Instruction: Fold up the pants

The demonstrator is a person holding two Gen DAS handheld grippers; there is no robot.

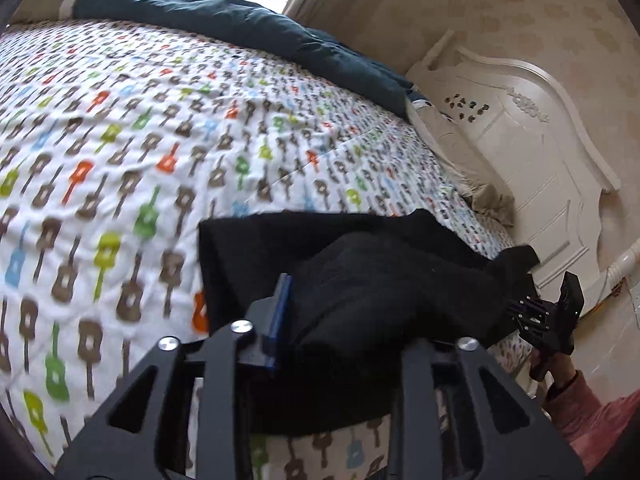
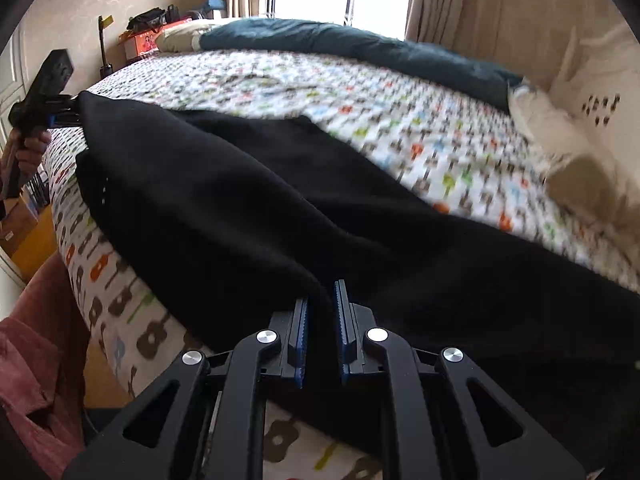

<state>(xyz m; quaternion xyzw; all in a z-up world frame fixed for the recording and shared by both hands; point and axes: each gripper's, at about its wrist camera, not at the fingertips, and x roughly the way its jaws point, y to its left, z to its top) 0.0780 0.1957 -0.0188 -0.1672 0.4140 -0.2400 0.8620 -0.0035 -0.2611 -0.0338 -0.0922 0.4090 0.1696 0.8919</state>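
- Black pants [image 2: 248,200] across guitar-print bed cover [image 1: 120,128]; teal duvet [image 1: 224,20] upper frame.
- Right gripper [image 2: 320,320] clamped on pants.
- Left gripper [image 1: 344,304]: cloth hides one finger, likely gripping; cannot tell.

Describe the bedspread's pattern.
The bedspread is white with small multicoloured guitars, clearest in the left wrist view.

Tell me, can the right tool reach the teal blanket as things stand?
Probably not: the right tool is closed on the black pants, and the teal blanket lies at the far side, across the whole guitar-print cover.
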